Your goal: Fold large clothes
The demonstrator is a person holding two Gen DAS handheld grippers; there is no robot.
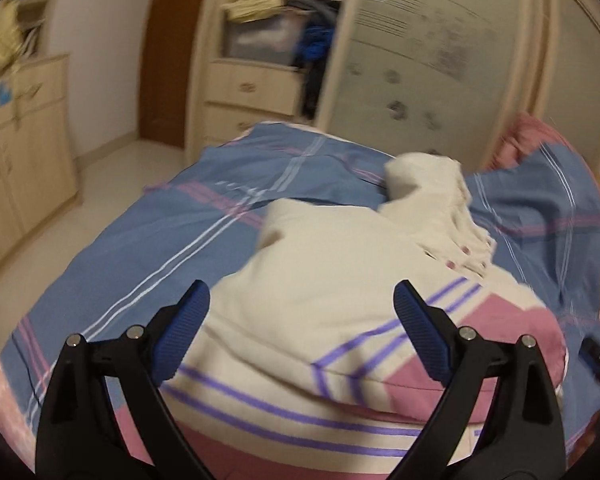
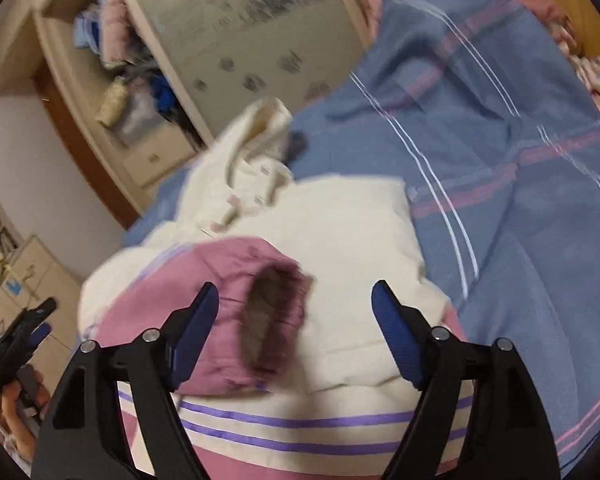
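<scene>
The left gripper [image 1: 302, 300] hangs over the near part of the jacket [image 1: 324, 280], its blue-padded fingers [image 1: 188, 320] spread wide and released, nothing between them. The right gripper [image 2: 296, 300] is likewise released, fingers [image 2: 396, 336] well apart on either side of the pink sleeve cuff [image 2: 272, 320], which is folded across the jacket's cream body and gapes open toward the camera.

The jacket (cream, with pink panels and purple stripes) lies on the bed [image 1: 172, 216], on a blue coverlet with white and pink lines; its collar with small pink buttons [image 1: 466, 250] points to the far side of the jacket, and the hood [image 2: 260, 128] lies beyond that.

Past the bed stands a wardrobe [image 1: 420, 60] with a frosted sliding door; its open compartment holds a heap of clothes [image 1: 316, 36], blurred, above two drawers [image 1: 252, 88]. Left of the wardrobe stands a pale wooden cabinet [image 1: 24, 140].
</scene>
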